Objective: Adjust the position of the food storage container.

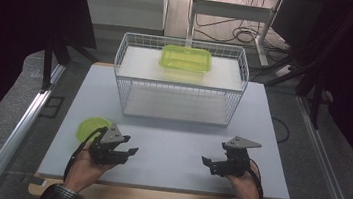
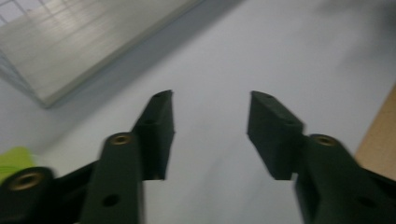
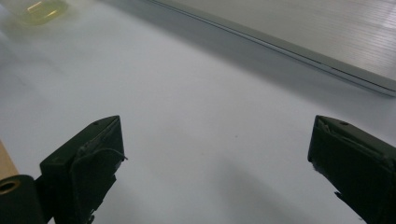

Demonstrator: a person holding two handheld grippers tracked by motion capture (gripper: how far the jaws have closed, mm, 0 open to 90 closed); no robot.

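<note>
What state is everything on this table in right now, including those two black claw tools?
Left gripper: open, nothing between its jaws.
Right gripper: open wide, nothing held.
Green round dish: flat on the table beside the left gripper, untouched.
Green rectangular container: resting on the upper shelf.
Wire basket rack: upright at the table's far side.

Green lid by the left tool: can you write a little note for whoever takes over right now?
Left tool: open, nothing between its jaws, beside the round green lid on the white table.
Right tool: open wide, empty, over bare table.
Green rectangular container: on the top shelf of the wire basket at the far side.
Done: nothing is held.
Left: probably pick up the lid; where it goes is a guess, perhaps the container.
</note>
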